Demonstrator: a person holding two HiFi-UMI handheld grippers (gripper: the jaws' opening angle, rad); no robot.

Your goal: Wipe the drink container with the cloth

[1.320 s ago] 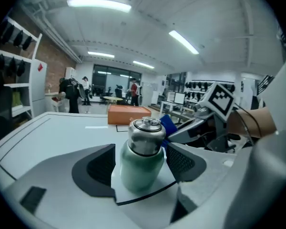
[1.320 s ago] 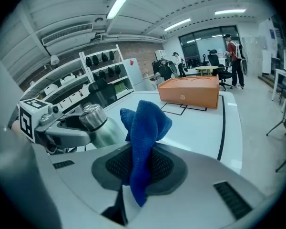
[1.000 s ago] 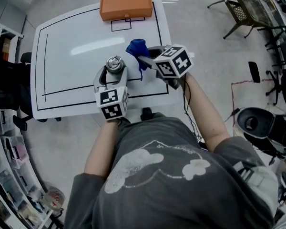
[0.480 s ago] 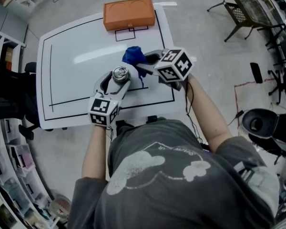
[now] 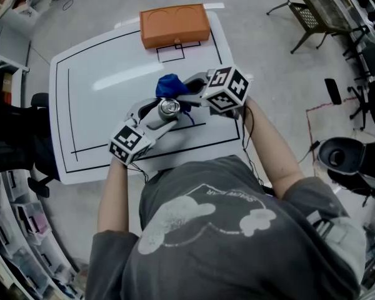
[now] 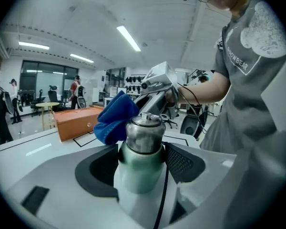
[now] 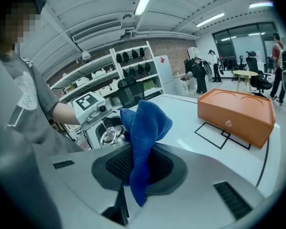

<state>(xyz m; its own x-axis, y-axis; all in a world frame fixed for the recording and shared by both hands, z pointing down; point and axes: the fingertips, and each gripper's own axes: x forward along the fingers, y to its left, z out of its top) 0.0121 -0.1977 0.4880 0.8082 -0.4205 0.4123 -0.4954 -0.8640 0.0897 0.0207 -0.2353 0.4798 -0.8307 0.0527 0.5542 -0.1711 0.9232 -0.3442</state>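
My left gripper [image 5: 155, 114] is shut on the drink container [image 5: 169, 109] [image 6: 140, 149], a pale green flask with a steel cap, held above the white table [image 5: 100, 99]. The blue cloth [image 5: 170, 85] [image 7: 143, 137] is pinched in my right gripper [image 5: 190, 92], which is shut on it. In the left gripper view the cloth [image 6: 114, 118] presses against the far side of the flask's cap. In the right gripper view the steel cap [image 7: 110, 135] shows just behind the cloth.
An orange box [image 5: 174, 25] [image 7: 238, 113] lies at the table's far edge beside small black outlined squares. Black lines frame the tabletop. Chairs and a black bin [image 5: 347, 161] stand on the floor to the right; shelving runs along the left.
Both grippers have drawn together: the flask has tilted and moved right toward the cloth, which now sits against its cap. The left gripper has swung to point diagonally.
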